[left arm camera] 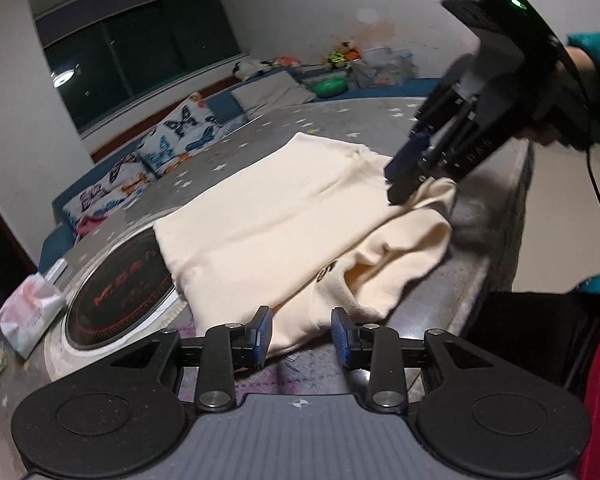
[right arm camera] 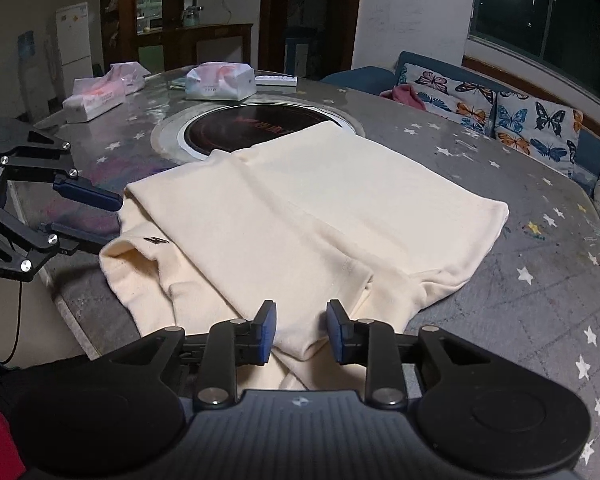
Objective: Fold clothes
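A cream garment (right arm camera: pixel 300 216) is lying partly folded across the middle of the right wrist view, on a grey star-patterned table (right arm camera: pixel 500 300), its far edge overlapping a round black cooktop (right arm camera: pixel 244 126) set into the table. The right claw (right arm camera: pixel 301 330) is sitting at the lower centre with its jaws moderately apart, straddling the garment's near edge without clamping it. In the left wrist view the left claw (left arm camera: pixel 301 336) is likewise gaping at the bottom centre, the cloth's corner (left arm camera: pixel 300 304) lying between its blue pads. Tissue packs (right arm camera: pixel 220 80) are resting at the upper left, butterfly cushions (right arm camera: pixel 500 116) at the right.
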The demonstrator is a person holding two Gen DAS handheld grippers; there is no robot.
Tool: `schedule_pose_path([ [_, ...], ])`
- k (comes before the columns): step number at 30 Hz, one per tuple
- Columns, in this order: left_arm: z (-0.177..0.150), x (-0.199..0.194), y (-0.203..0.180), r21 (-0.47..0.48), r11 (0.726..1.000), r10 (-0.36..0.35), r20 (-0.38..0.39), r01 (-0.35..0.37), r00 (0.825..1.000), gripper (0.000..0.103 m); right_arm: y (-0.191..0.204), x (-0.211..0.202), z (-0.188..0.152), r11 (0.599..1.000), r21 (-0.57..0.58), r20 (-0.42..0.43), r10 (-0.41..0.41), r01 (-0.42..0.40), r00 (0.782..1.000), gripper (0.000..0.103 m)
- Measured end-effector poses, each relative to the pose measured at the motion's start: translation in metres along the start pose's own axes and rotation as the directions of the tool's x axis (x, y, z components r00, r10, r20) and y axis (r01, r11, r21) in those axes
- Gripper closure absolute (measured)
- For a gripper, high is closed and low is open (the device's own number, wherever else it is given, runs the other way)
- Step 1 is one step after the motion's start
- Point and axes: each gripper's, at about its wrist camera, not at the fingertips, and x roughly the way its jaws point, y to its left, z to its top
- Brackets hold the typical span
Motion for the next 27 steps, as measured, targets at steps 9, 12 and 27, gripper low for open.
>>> schedule_pose_path([
  [9, -0.01, 0.004, -0.004, 0.056, 0.998, -0.017, -0.009, 0.017, 1.0, 0.067, 0.003, -0.014, 0.001, 0.999, -0.034, -0.007, -0.001, 0.0, 1.0, 0.07],
  [12, -0.008, 0.01, -0.009, 0.081, 0.996, -0.022, 0.014, 0.021, 1.0, 0.068, 0.007, -0.019, 0.0, 0.998, -0.063, -0.015, 0.0, -0.001, 1.0, 0.067],
  [27, 0.026, 0.028, 0.021, -0.076, 0.996, -0.04, 0.105, 0.048, 0.994, 0.095, 0.032, -0.039, -0.013, 0.952, -0.305, -0.026, 0.022, -0.029, 0.999, 0.046],
])
